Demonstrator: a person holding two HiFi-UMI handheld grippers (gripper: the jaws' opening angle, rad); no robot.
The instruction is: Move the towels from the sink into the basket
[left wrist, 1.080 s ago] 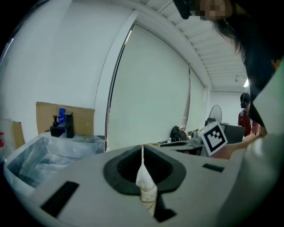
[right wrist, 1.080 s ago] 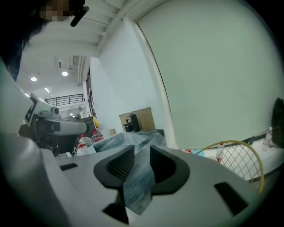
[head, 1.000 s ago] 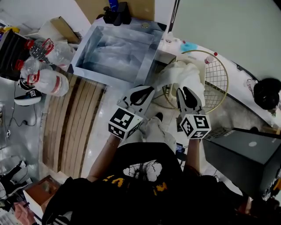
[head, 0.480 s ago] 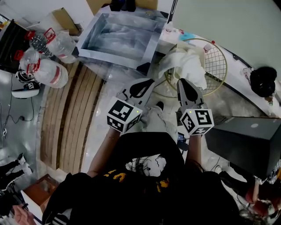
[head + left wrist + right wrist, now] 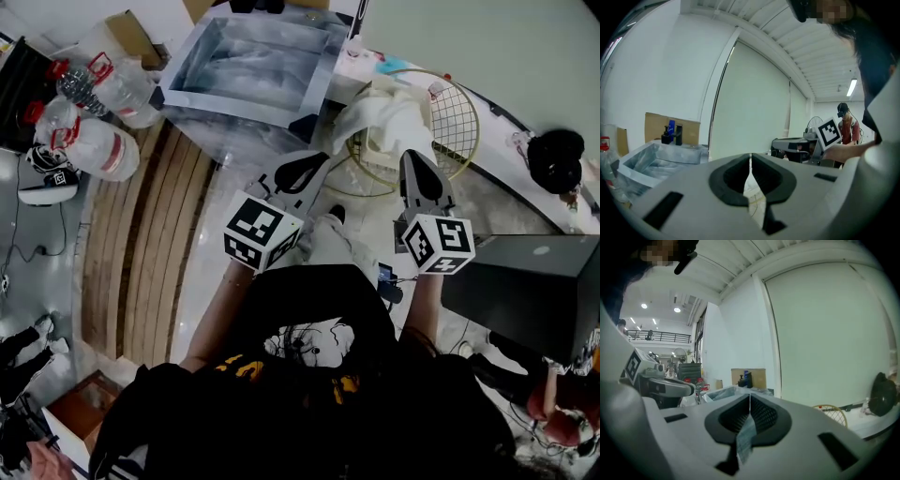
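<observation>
Plank floor by sink, towels over basket rim

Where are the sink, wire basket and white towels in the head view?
sink [image 5: 321,80]: head view, on the rim nearest the basket.
wire basket [image 5: 457,112]: head view, on bare mesh beside the towels.
white towels [image 5: 389,127]: head view, on the middle of the heap.

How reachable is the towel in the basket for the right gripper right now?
Probably yes: the towel lies heaped in the basket, open from above, just ahead of the right gripper with nothing between. Its fingers are shut, so they must open first.
</observation>
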